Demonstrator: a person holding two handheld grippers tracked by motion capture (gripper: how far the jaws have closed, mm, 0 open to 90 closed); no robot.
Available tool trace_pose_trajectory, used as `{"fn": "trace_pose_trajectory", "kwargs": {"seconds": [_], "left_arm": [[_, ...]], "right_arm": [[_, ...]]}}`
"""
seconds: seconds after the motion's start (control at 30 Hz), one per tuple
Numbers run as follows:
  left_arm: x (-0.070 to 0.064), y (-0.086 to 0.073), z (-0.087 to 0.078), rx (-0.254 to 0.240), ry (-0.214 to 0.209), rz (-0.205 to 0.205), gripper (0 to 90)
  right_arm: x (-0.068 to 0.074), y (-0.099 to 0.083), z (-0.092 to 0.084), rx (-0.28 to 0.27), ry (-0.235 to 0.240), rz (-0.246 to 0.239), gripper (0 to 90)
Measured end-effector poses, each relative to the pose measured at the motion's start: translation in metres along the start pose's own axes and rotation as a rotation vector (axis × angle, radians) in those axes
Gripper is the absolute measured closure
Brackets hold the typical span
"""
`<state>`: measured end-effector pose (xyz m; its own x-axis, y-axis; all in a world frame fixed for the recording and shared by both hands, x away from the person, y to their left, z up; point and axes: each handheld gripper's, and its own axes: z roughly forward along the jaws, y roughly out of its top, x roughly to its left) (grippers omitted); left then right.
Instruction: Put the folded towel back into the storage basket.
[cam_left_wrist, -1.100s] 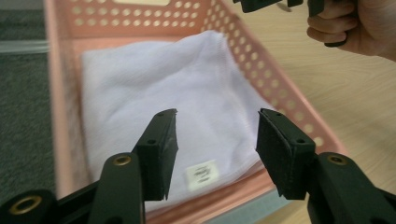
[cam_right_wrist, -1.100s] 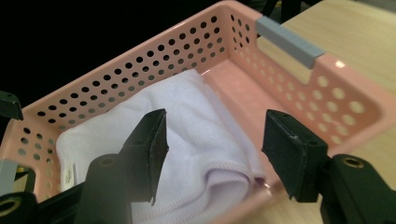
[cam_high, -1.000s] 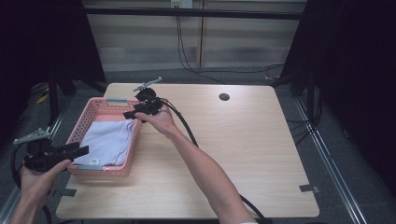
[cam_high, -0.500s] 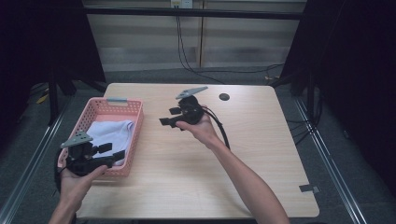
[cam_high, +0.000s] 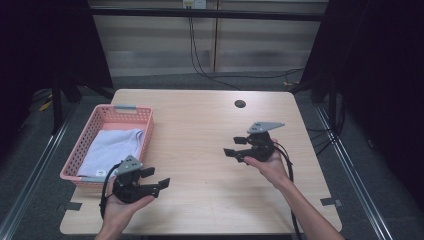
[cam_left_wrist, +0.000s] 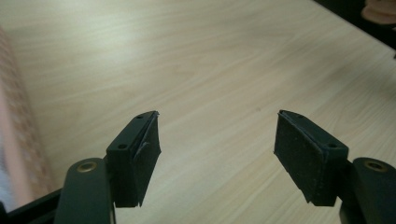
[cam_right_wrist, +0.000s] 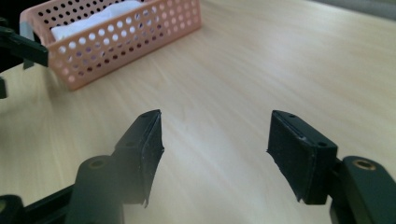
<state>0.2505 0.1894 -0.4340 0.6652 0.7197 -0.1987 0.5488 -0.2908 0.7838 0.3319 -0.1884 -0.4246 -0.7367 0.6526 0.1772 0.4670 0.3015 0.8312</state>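
A folded white cloth (cam_high: 111, 148) lies inside a pink perforated plastic basket (cam_high: 144, 131) at the left edge of the pale wooden counter (cam_high: 200, 135), while the left tool (cam_high: 156, 182) and right tool (cam_high: 236, 147) hover empty, jaws apart, seemingly at rest.

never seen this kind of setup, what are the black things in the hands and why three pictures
No robot here: a person holds a hand-worked claw in each hand. The high view looks down on the table, with the left claw near the front edge and the right claw further right. The other two pictures come from cameras riding on each claw, looking along its black jaws. Both claws are open and hold nothing. A pink basket with a white cloth in it sits on the table's left side.
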Motion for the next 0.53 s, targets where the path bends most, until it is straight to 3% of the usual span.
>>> {"fn": "trace_pose_trajectory", "kwargs": {"seconds": [0.13,0.2,0.27,0.33,0.4,0.47,0.5,0.53], "left_arm": [[-0.016,-0.009,0.010,0.035,-0.010,0.006,29.7],[-0.025,-0.015,0.012,0.065,0.011,0.011,29.6],[-0.032,-0.025,0.014,0.096,-0.007,0.047,28.8],[-0.033,-0.035,0.020,0.095,-0.021,0.010,28.4],[-0.033,-0.039,0.025,0.141,-0.017,0.014,27.9],[-0.034,-0.039,0.026,0.139,-0.027,0.014,24.8],[-0.035,-0.038,0.026,0.125,-0.023,0.036,24.8],[-0.036,-0.037,0.026,0.119,-0.013,0.044,23.6]], "right_arm": [[-0.001,-0.025,-0.028,0.008,-0.040,0.018,35.0],[0.001,-0.039,-0.043,0.020,-0.072,0.021,33.5],[0.004,-0.054,-0.058,0.029,-0.096,0.021,33.0],[0.006,-0.072,-0.072,0.024,-0.113,0.054,32.5],[0.007,-0.089,-0.079,0.028,-0.133,0.069,32.4],[0.006,-0.094,-0.081,0.032,-0.133,0.076,31.6],[0.005,-0.098,-0.082,0.050,-0.137,0.079,29.6],[0.003,-0.103,-0.087,0.044,-0.185,0.078,29.2]]}}
